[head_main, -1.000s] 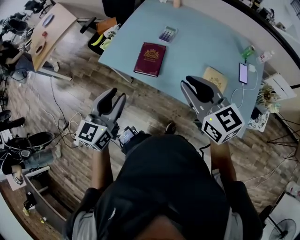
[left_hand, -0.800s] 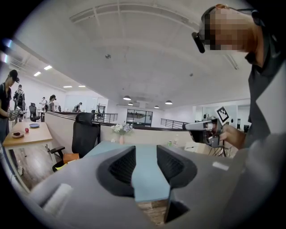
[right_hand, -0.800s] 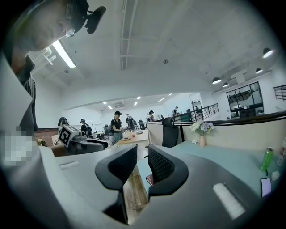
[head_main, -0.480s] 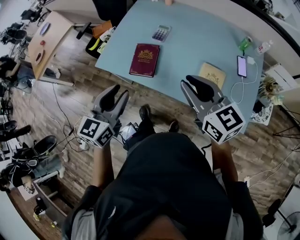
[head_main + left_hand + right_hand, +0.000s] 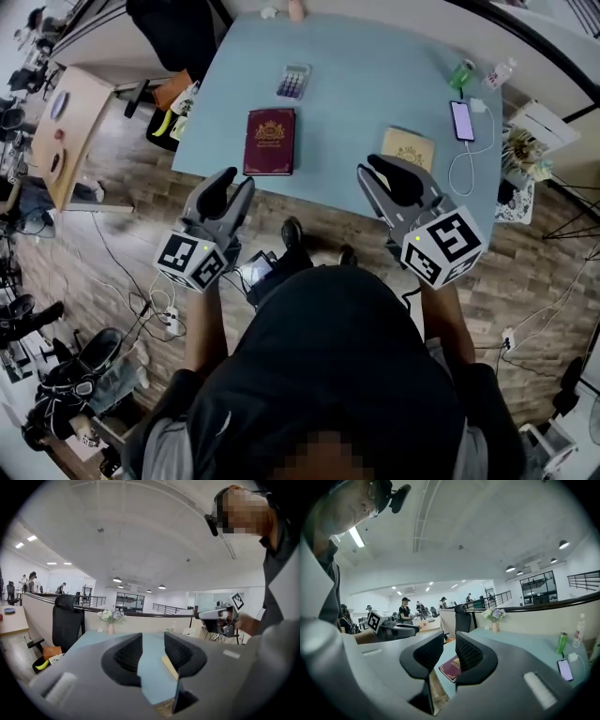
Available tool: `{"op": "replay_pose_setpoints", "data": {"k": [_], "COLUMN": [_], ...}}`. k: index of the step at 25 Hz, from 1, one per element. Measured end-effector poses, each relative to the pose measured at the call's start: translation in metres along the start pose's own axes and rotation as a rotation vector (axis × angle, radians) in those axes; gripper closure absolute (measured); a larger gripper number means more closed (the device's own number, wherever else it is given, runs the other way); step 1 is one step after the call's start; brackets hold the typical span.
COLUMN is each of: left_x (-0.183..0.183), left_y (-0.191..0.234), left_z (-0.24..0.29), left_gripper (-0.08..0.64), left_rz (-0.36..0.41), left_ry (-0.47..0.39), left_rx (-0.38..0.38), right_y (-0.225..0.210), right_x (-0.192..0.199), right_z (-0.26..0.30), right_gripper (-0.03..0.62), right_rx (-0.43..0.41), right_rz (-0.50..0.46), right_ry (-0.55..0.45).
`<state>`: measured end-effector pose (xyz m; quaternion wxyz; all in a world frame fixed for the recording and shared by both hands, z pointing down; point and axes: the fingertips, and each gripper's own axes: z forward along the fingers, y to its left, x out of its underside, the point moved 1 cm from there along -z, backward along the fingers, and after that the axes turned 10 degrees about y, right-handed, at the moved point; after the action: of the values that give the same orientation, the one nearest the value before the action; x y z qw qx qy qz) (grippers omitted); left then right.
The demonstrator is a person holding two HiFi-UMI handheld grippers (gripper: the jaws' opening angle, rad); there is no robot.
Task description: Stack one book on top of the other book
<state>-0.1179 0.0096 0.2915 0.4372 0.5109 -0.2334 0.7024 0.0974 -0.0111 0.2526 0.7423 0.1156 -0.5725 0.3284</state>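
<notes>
A maroon book (image 5: 269, 141) lies flat near the front left edge of the light blue table (image 5: 366, 84). A tan book (image 5: 406, 150) lies flat near the front right edge. My left gripper (image 5: 230, 183) hovers over the floor just short of the table edge, below the maroon book, open and empty. My right gripper (image 5: 380, 169) is at the table edge beside the tan book, also open with nothing between its jaws. In the left gripper view the tan book (image 5: 169, 666) shows between the jaws. In the right gripper view the maroon book (image 5: 451, 668) shows between them.
On the table lie a calculator (image 5: 293, 82), a phone (image 5: 462, 120) on a white cable, a green bottle (image 5: 461, 75) and a flower vase (image 5: 110, 617). A black chair (image 5: 65, 620) stands at the table's far left. A wooden desk (image 5: 66, 122) and cables lie on the floor at left.
The person has stepped toward the table, so both grippers are closer to its front edge and to the books. The jaws keep the same opening.
</notes>
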Motion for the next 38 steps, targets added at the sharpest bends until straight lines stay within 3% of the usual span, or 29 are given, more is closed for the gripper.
{"op": "replay_pose_setpoints", "data": {"k": [19,31,38], "left_x": [-0.021,0.003,0.027], "left_y": [0.137,0.209,0.232], "left_z": [0.047,0.056,0.055], "left_gripper": [0.36,0.36,0.359], "left_rz": [-0.008,-0.046,-0.077], "left_ry": [-0.01,0.03,0.059], "left_rx": [0.148,0.208,0.185], "right_y": [0.0,0.012,0.012], "right_x": [-0.037,-0.044,-0.029], "right_z": [0.108,0.17,0.206], "right_gripper": [0.514,0.514,0.514], "right_rx": [0.157,0.211,0.174], "right_rz": [0.033,0.053,0.072], "right_ry": [0.029,0.063,0.106]}}
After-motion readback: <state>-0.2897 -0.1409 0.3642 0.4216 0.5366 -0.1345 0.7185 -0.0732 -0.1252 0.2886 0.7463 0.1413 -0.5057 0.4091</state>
